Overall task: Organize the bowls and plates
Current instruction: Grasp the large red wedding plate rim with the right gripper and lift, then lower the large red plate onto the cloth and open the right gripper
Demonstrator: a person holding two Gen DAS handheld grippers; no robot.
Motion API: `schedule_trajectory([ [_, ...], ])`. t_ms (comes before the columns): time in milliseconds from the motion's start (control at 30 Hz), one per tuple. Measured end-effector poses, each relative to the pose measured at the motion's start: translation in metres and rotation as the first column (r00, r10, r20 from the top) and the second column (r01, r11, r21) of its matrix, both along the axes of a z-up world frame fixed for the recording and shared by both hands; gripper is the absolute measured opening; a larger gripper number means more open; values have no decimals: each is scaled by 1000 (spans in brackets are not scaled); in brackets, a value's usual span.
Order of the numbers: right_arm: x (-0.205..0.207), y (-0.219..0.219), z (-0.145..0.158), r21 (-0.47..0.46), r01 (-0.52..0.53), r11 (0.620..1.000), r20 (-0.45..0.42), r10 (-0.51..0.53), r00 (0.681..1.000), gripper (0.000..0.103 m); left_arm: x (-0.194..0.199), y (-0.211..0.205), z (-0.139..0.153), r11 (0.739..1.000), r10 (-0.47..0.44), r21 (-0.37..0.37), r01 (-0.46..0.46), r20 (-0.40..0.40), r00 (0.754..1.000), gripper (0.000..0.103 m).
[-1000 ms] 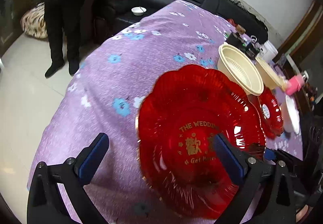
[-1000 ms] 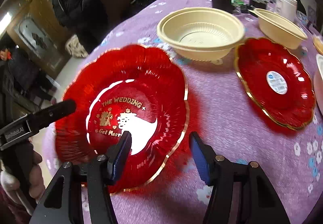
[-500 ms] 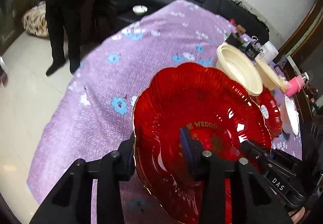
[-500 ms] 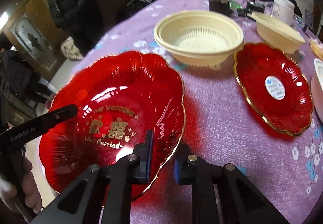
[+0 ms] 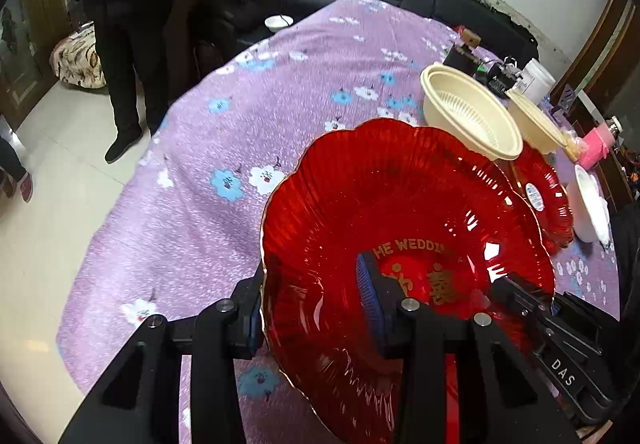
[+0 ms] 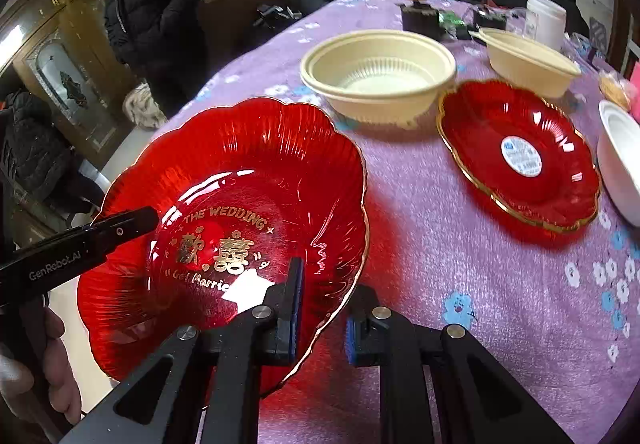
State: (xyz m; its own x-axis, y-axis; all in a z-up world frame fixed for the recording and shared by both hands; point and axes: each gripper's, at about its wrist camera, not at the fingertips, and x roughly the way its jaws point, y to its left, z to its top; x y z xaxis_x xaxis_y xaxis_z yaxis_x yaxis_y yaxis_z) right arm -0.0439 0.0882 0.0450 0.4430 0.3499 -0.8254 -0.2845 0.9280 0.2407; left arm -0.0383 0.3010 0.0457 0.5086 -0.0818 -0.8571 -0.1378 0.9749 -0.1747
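Red wedding plate [image 5: 400,212] clamped at two rim spots, left gripper [image 5: 312,304] and right gripper [image 6: 320,308] both grasping it.

Seen from the left wrist: plate filling the lower right of the frame, one finger [image 5: 370,296] inside the dish near the gold lettering, the other outside the scalloped rim at lower centre. Seen from the right wrist: same plate [image 6: 224,228] at lower left, rim pinched between the two blue-padded fingers at bottom centre, left gripper's arm reaching in from the left edge. Plate tilted, held over the near edge of the table [image 6: 460,264] with its purple flowered cloth. Farther back, upper centre: cream bowl [image 6: 378,74]; to the right, a smaller red plate [image 6: 516,156] with a white sticker, lying flat; second cream bowl [image 6: 528,60] at upper right; white bowl [image 6: 622,160] at the right edge.
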Motion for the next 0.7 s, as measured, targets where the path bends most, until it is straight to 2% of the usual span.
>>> schedule_trajectory([
  [167,11,3,-9,-37,20,999,8,-20,1000,21,23,-2,-14,998,11,57,-10,-22,1000,40],
  [233,13,5,-11,-42,23,999,0,-23,1000,24,21,-2,-10,999,-2,42,2,-8,1000,44],
  [333,19,5,-13,-30,-5,1000,-29,5,1000,30,12,2,0,998,-15,60,14,11,1000,52],
  [433,16,0,-7,-21,-18,1000,-21,17,1000,30,-2,12,15,997,11,76,-15,54,999,54],
  [533,6,-11,5,-17,-14,1000,28,14,1000,30,-17,24,34,997,53,53,-60,124,991,57],
  [633,-9,-22,26,-39,20,999,140,-14,990,30,-29,27,50,994,93,29,-101,199,975,67],
  [667,-12,-25,31,-42,31,999,166,-24,986,31,-33,28,55,992,112,23,-121,224,968,73],
  [700,-20,-28,38,-45,57,997,217,-46,975,37,-37,27,60,990,132,14,-140,249,959,74],
])
